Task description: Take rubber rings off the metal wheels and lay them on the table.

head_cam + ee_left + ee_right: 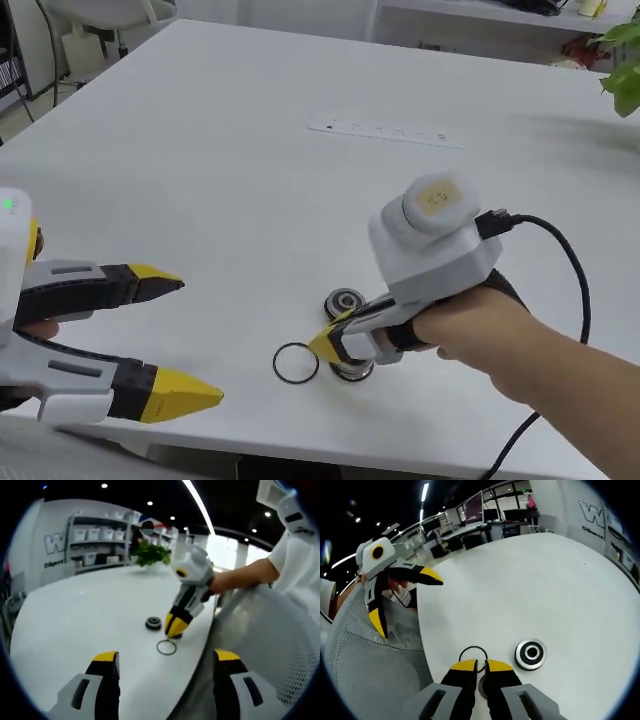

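A loose black rubber ring [296, 363] lies flat on the white table [250, 150] near its front edge. Just right of it stands a metal wheel [353, 371], and my right gripper [335, 345] hovers over this wheel with its yellow tips nearly together. Seen from the right gripper view, the wheel [482, 686] shows through the narrow gap behind those tips [481, 667], with the ring [472, 655] just ahead. A second wheel [345, 302] [530, 654] with a dark rim stands beyond. My left gripper [180, 338] is held open, well left of the ring [166, 647].
A white power strip [385, 130] lies far back on the table. A green plant [625, 70] stands at the back right corner. The right gripper's black cable [575, 290] trails off to the right. A mesh chair back [375, 680] sits close to the table's front edge.
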